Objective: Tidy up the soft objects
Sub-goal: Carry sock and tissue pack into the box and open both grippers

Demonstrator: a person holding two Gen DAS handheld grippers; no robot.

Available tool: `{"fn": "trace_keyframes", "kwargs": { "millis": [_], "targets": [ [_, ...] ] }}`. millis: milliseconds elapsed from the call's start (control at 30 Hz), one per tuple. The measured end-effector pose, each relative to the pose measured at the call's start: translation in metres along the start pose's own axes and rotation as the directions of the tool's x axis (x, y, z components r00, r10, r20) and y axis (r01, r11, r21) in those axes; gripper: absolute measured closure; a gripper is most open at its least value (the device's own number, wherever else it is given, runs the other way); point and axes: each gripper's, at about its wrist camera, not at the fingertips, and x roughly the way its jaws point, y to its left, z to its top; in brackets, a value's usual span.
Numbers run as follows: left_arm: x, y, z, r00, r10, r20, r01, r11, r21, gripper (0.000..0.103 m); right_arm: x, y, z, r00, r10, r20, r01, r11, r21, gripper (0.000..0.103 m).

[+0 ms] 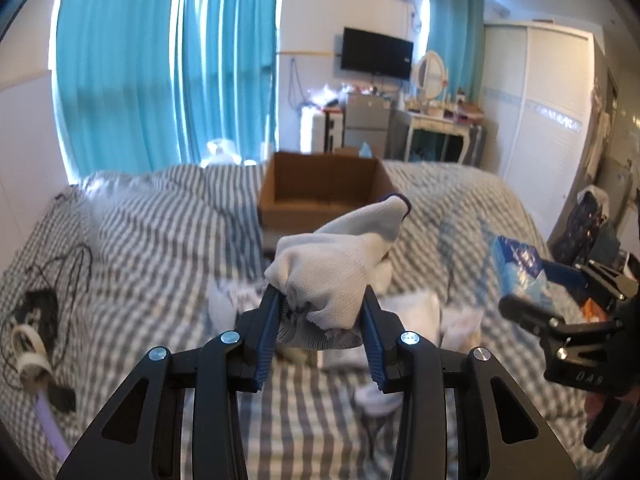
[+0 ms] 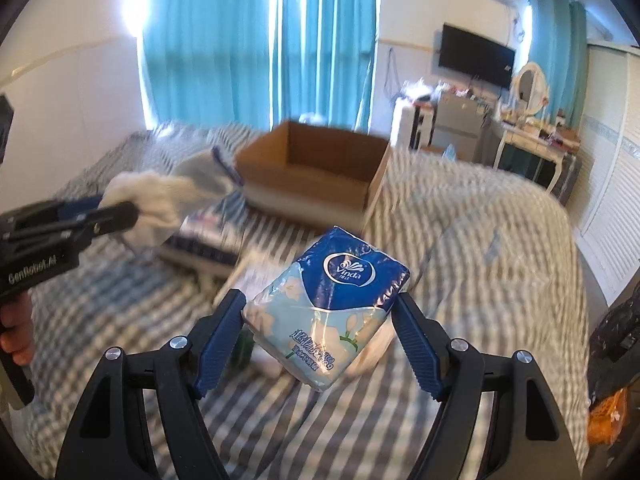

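A bed covered with a grey-and-white striped quilt fills the lower half of both views and carries everything else. Behind it hang turquoise curtains, and a black wall-mounted television sits on the far wall.

An open brown cardboard box rests on the quilt near the far edge of the bed; the part of its interior that shows in either view holds nothing, though its floor is only partly visible.

A pile of pale, soft items lies on the quilt between the box and the cameras, blurred and not separable.

The right gripper pinches a soft plastic-wrapped tissue pack, blue and pale with a "Vinda" label, between its blue-padded fingers; the pack is held in the air above the quilt, on the near side of the box.

The left gripper is pressed onto a white knitted work glove with a dark-edged cuff, bunched between its fingers; the glove is lifted clear of the bed, in front of the box and not inside it.

At the left edge of the bed lie a black cable with a small dark device and a roll of pale tape.
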Motion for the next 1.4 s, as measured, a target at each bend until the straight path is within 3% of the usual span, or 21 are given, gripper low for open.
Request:
{"fn": "trace_keyframes", "kwargs": {
  "millis": [267,367,467,733,900,1067,1200,1267,1400],
  "targets": [
    [0.031,0.000,0.065,0.999,-0.005,0.040,0.005,1.000,-0.003,0.066,-0.006,-0.022,0.078,0.992,-0.014,0.125,0.017,1.000,-0.025,0.028],
    [0.051,0.002,0.087,0.998,0.030,0.060,-0.031,0.999,0.018,0.066,0.006,-0.029,0.110,0.988,0.006,0.152,0.000,0.999,-0.036,0.028],
    [0.079,0.006,0.108,0.995,0.056,0.089,-0.059,0.997,0.040,0.065,0.027,-0.033,0.143,0.987,-0.014,0.160,0.021,0.999,-0.039,0.028],
    [0.174,0.027,0.140,0.996,0.074,0.044,-0.074,0.997,0.011,0.065,0.114,-0.042,0.215,0.988,0.008,0.152,0.003,0.997,-0.075,0.028],
    [0.228,0.030,0.136,0.997,0.080,-0.023,-0.079,0.996,0.045,0.065,0.176,-0.050,0.236,0.992,0.035,0.117,-0.022,0.994,-0.106,0.028],
    [0.257,0.027,0.130,0.995,0.087,-0.054,-0.084,0.994,0.066,0.061,0.244,-0.062,0.232,0.998,0.060,0.017,-0.058,0.992,-0.113,0.028],
    [0.261,0.031,0.127,0.997,0.071,-0.042,-0.070,0.997,0.023,0.050,0.267,-0.074,0.223,1.000,0.026,0.012,-0.024,0.994,-0.107,0.028],
    [0.260,0.031,0.130,0.996,0.076,-0.051,-0.075,0.997,0.013,0.046,0.270,-0.083,0.219,1.000,0.020,0.009,-0.019,0.997,-0.073,0.016],
    [0.241,0.022,0.134,0.994,0.103,-0.027,-0.102,0.994,0.031,0.040,0.252,-0.088,0.215,0.998,0.031,0.048,-0.028,0.998,-0.062,0.013]
  ]
}}
